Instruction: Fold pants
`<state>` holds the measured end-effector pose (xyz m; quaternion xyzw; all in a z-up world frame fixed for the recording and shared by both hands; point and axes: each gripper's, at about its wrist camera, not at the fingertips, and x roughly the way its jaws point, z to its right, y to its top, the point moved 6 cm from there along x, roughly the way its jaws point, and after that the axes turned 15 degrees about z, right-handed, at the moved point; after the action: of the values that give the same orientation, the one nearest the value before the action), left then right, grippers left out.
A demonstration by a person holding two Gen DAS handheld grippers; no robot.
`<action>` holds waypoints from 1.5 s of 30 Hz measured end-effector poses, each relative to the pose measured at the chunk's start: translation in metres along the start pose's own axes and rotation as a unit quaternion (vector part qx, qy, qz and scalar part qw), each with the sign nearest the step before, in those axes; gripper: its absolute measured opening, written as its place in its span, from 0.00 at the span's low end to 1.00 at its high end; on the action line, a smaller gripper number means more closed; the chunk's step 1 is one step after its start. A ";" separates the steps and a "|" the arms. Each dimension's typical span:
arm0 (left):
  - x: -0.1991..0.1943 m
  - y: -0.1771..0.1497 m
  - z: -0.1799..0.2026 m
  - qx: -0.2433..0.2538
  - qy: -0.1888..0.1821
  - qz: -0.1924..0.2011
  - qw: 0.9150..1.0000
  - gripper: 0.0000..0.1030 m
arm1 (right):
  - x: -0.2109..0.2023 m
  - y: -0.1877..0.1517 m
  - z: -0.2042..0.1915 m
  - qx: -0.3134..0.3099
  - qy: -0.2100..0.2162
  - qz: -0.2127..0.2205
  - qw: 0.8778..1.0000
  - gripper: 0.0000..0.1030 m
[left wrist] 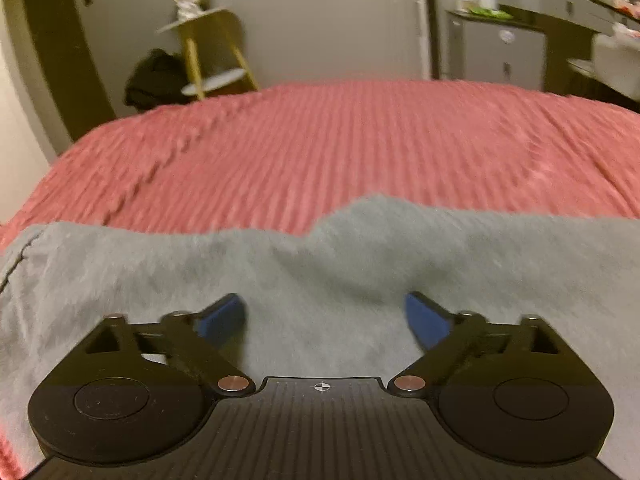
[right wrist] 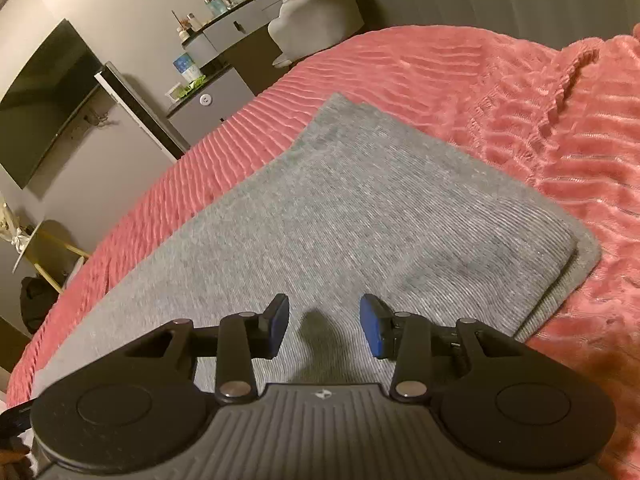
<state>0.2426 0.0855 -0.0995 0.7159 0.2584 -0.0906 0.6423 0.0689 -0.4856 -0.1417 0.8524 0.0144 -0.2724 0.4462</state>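
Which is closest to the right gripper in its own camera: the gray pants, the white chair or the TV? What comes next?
From the right gripper:
1. gray pants, right under it on the bed.
2. white chair, past the bed, ahead.
3. TV, on the far wall, left.

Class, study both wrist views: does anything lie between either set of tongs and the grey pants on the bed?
Nothing visible does. The left tongs and right tongs both hang open directly over the grey knit pants, which lie on the pink ribbed bedspread.

Pink ribbed bedspread (left wrist: pixel 360 140) covering the bed; beyond it, a round yellow-legged side table (left wrist: pixel 208 48), a black bag (left wrist: pixel 154 78) beside it, a grey cabinet (left wrist: pixel 496 52), and a wall-mounted screen (right wrist: pixel 44 100).
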 end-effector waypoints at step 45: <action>-0.070 -0.039 0.000 -0.123 -0.034 -0.058 0.990 0.97 | -0.073 0.011 0.116 0.254 -0.026 0.063 0.965 0.53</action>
<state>0.1642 0.0693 -0.1014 0.6115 0.2864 -0.1194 0.7279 -0.0423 -0.5650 -0.1513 0.9296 -0.1210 -0.2605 0.2312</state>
